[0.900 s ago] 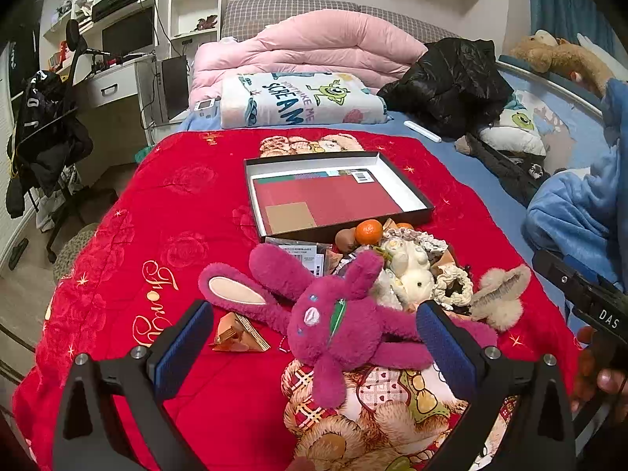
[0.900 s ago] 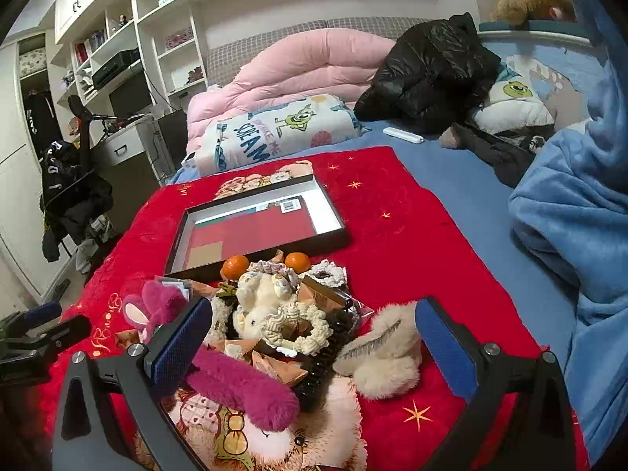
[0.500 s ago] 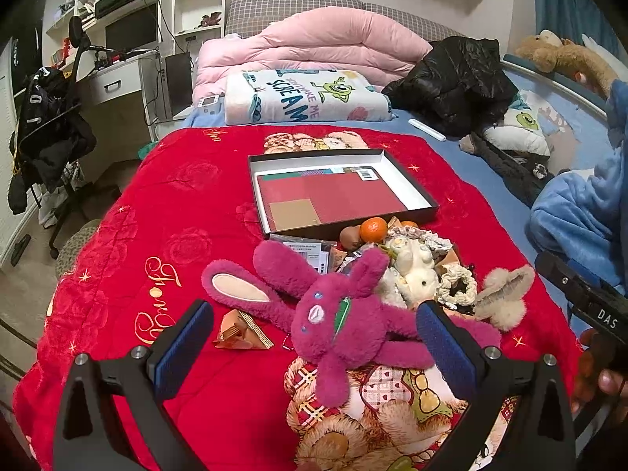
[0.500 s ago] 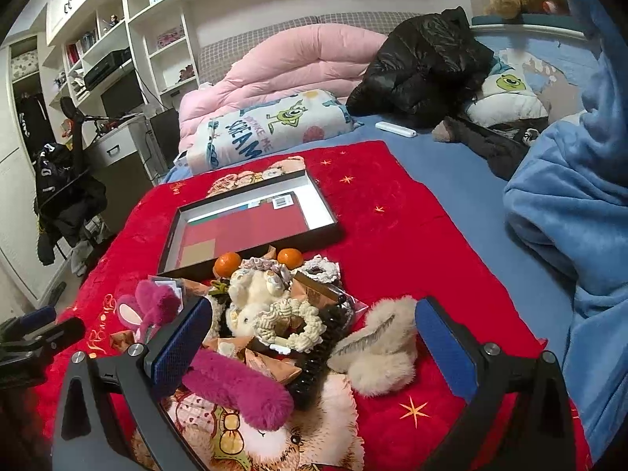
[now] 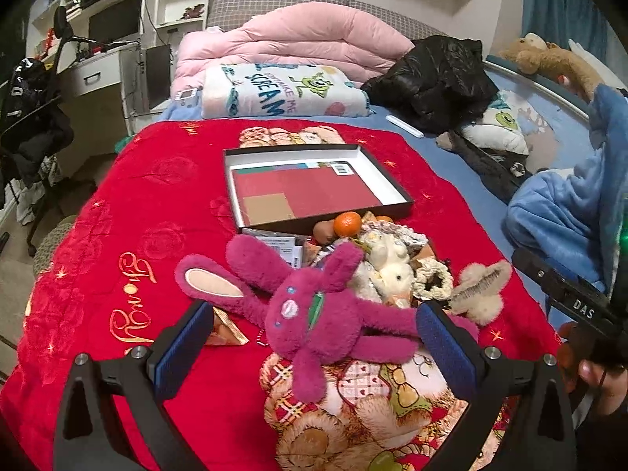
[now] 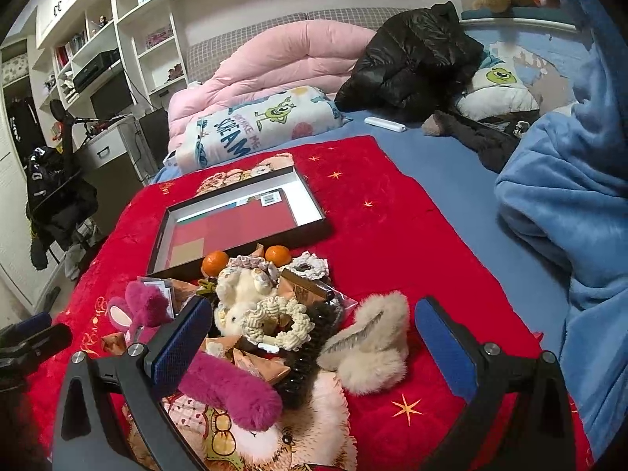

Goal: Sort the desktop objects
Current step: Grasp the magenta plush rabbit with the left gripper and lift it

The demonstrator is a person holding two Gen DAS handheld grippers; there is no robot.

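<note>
A magenta plush rabbit (image 5: 314, 306) lies on the red blanket in front of my open, empty left gripper (image 5: 314, 337); its limb (image 6: 231, 388) shows in the right wrist view. Behind it is a heap: a cream plush (image 5: 388, 271), a knitted ring (image 6: 278, 322), a beige furry hair claw (image 6: 369, 341), two tangerines (image 6: 215, 262) and small packets. A shallow black box (image 5: 392, 204) with a red sheet lies beyond. My right gripper (image 6: 310, 341) is open and empty, just before the heap.
A pink duvet (image 5: 290, 47), a printed pillow (image 5: 274, 90) and a black jacket (image 5: 431, 74) lie at the bed's far end. A blue sleeve (image 6: 557, 204) is on the right. A desk and chair (image 5: 35, 110) stand left of the bed.
Both grippers have drifted slightly; the view of the heap shifts a little. Nothing was taken hold of or moved.
</note>
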